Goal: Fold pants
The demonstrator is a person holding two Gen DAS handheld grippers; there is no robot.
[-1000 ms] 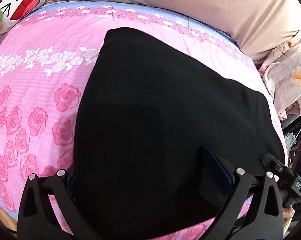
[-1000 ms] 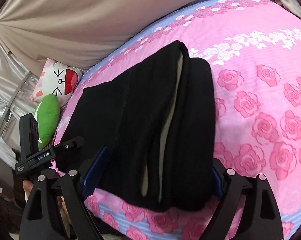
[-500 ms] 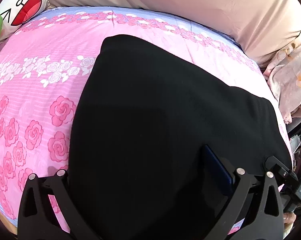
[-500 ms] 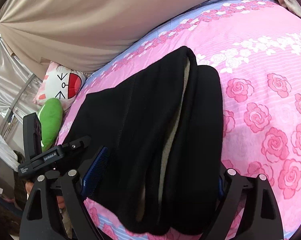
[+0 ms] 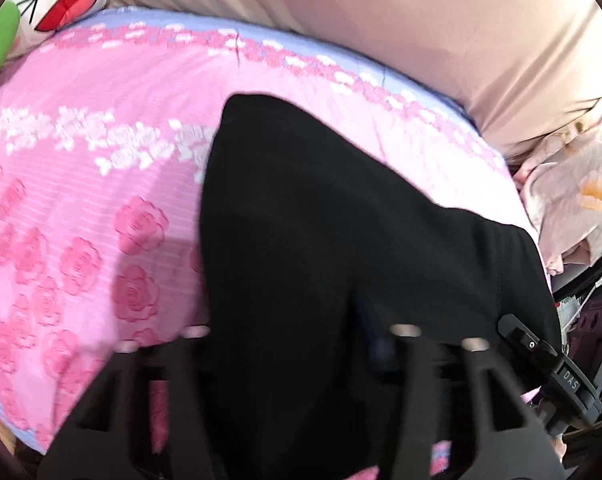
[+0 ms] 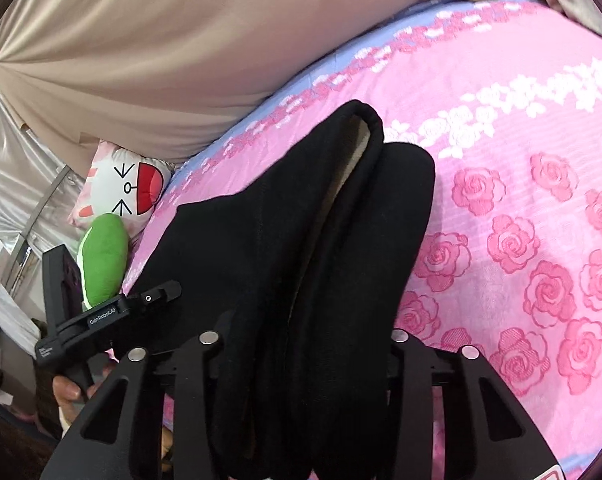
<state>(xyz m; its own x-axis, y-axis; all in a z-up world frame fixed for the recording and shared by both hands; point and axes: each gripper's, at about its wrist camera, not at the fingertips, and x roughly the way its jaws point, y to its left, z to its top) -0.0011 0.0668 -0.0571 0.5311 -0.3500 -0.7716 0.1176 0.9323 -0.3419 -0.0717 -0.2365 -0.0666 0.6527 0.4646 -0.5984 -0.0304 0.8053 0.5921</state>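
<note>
Black pants (image 5: 321, 240) on pink rose bedspread (image 5: 81, 200), left gripper (image 5: 301, 344) and right gripper (image 6: 305, 344) jaws closing around near edge, fabric between both

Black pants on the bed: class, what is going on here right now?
A person holds a gripper in each hand at the near edge of the pants, which lie on a pink rose bedspread. The left gripper and the right gripper are both closing, each with black cloth bunched between its jaws. The fold has not been carried over yet.
</note>
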